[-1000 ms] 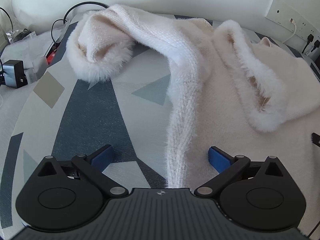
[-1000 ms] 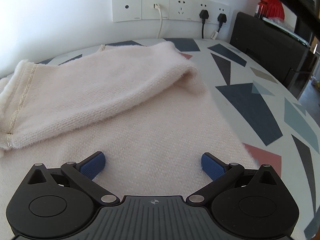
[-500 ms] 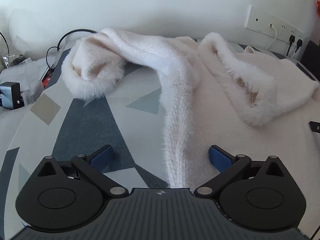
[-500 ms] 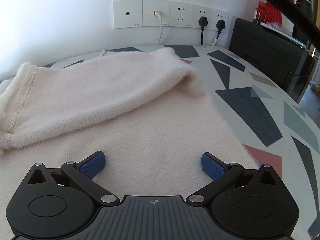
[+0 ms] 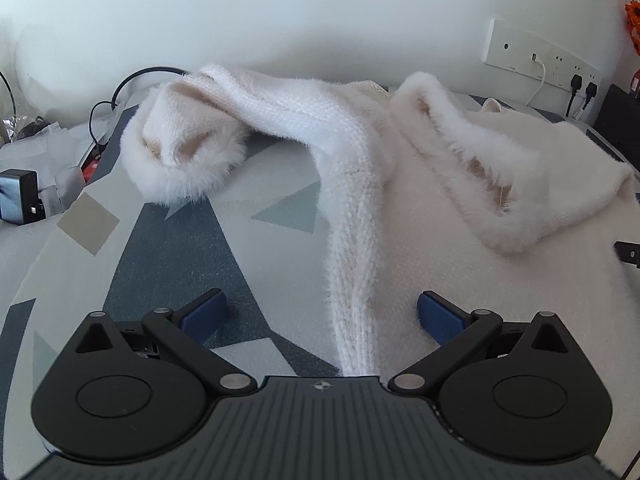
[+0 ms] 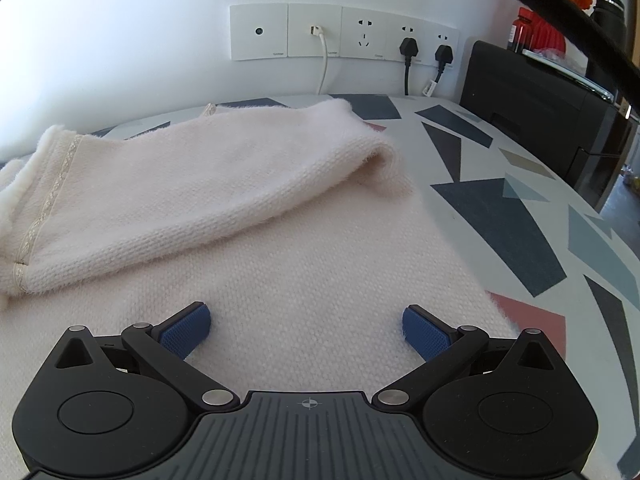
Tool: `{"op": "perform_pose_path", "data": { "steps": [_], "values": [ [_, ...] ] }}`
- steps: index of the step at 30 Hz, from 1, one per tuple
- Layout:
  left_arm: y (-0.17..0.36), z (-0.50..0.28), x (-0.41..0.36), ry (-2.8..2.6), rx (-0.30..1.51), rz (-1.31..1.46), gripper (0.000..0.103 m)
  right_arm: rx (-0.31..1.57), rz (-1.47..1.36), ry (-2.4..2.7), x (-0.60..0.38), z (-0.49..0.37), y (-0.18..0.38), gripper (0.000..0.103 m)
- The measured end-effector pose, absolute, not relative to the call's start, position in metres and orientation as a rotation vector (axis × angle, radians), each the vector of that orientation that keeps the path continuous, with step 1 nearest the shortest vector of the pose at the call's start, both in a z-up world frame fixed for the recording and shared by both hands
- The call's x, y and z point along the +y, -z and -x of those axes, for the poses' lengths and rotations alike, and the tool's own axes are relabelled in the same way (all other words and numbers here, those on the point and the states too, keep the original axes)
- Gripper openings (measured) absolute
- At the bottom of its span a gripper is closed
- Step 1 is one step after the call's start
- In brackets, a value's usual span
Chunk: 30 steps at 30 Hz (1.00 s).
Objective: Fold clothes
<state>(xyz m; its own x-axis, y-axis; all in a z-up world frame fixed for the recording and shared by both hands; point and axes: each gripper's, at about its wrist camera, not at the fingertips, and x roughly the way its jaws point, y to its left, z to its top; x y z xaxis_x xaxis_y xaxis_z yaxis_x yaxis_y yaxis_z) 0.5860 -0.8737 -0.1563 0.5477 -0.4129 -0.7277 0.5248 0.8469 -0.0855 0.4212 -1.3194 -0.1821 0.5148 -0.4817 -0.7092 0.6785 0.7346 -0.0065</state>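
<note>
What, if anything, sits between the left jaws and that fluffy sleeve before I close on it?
Nothing visible. The left gripper is open, and the cream fuzzy knit sweater's sleeve already runs between its jaws on the geometric-patterned tablecloth. The black charger lies far off to the side.

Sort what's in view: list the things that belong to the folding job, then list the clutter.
Job:
cream sweater
its fur-cuffed sleeve
left hand-held gripper, open
right hand-held gripper, open

Clutter:
black charger
black cable
wall sockets
black printer
</note>
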Motion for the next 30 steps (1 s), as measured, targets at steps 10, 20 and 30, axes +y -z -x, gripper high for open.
{"op": "perform_pose_path", "data": {
  "steps": [10,20,30],
  "values": [
    [0.107,-0.730,-0.854,0.408,0.852,0.252,0.065,0.762,-0.323,0.729,-1.321,-0.424,0.181,0.102],
    [0.123,-0.750,-0.890,0.273,1.004,0.246,0.019,0.790,-0.767,0.667,-1.336,-0.436,0.150,0.102],
    [0.070,-0.694,-0.865,0.289,0.769,0.288,0.009,0.710,-0.890,0.713,-1.363,-0.419,0.136,0.102]
  ]
}}
